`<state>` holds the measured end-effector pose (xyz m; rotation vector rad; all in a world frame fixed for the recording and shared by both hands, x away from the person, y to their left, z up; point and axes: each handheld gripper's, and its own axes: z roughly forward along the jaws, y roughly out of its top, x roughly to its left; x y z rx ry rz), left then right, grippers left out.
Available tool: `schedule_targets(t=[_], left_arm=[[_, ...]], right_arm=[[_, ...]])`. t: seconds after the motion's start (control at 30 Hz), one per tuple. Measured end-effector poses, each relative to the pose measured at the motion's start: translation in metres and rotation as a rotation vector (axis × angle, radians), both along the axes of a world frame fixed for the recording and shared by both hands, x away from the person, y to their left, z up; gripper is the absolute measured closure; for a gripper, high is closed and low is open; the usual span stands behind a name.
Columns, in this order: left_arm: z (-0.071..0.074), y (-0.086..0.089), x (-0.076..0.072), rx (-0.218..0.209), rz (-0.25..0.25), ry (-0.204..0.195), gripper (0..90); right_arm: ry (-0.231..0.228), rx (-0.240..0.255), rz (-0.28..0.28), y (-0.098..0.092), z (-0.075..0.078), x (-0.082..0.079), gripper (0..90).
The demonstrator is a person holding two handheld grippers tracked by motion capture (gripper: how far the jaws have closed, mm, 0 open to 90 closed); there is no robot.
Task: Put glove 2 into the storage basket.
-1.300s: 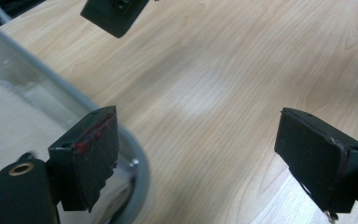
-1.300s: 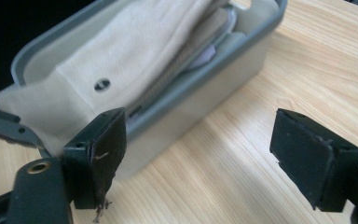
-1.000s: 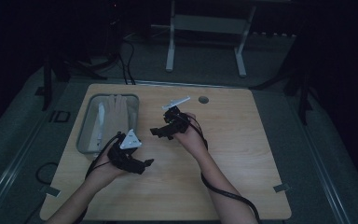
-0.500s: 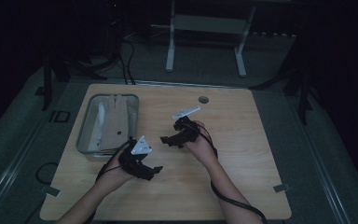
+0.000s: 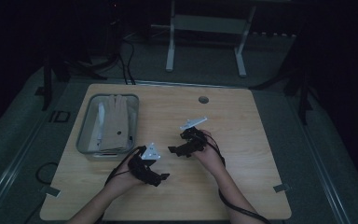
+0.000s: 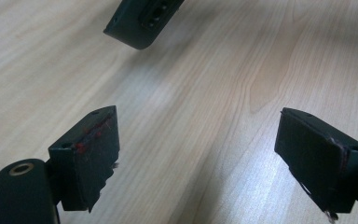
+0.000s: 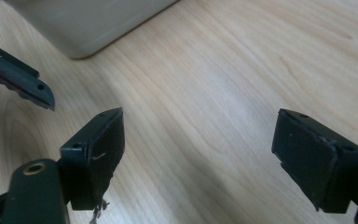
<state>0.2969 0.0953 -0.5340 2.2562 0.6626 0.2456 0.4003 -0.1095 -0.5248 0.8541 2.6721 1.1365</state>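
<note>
A: On the table (image 5: 242,154), both grippers sit near the front edge, well short of the tray (image 5: 85,140). What do you make of it?

B: Nothing is in hand. The left gripper (image 6: 200,154) has its jaws spread wide with only bare wood between them. The right gripper (image 7: 198,154) looks the same, jaws apart and empty.

A: And the glove (image 5: 113,123)?

B: It lies flat in the tray at the table's left, beside what looks like another pale piece I can't make out. From above, the left gripper (image 5: 161,176) is just in front of the tray's near corner, not touching it; the right gripper (image 5: 173,150) is further toward the middle.

A: So how far along?

B: I'd judge either the very start or the very end. Nothing is out on the table. If the glove is to come out, all of that is still to do.
</note>
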Motion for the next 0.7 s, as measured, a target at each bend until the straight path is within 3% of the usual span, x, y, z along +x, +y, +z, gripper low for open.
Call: schedule_targets(t=[0.4,0.7], left_arm=[[-0.014,-0.008,0.0,0.002,-0.029,0.038,14.4],[-0.018,-0.014,-0.001,-0.006,-0.048,0.045,14.3]], right_arm=[[-0.012,-0.002,0.003,-0.013,-0.02,-0.007,16.0],[-0.02,-0.006,0.006,-0.024,-0.025,-0.013,16.0]])
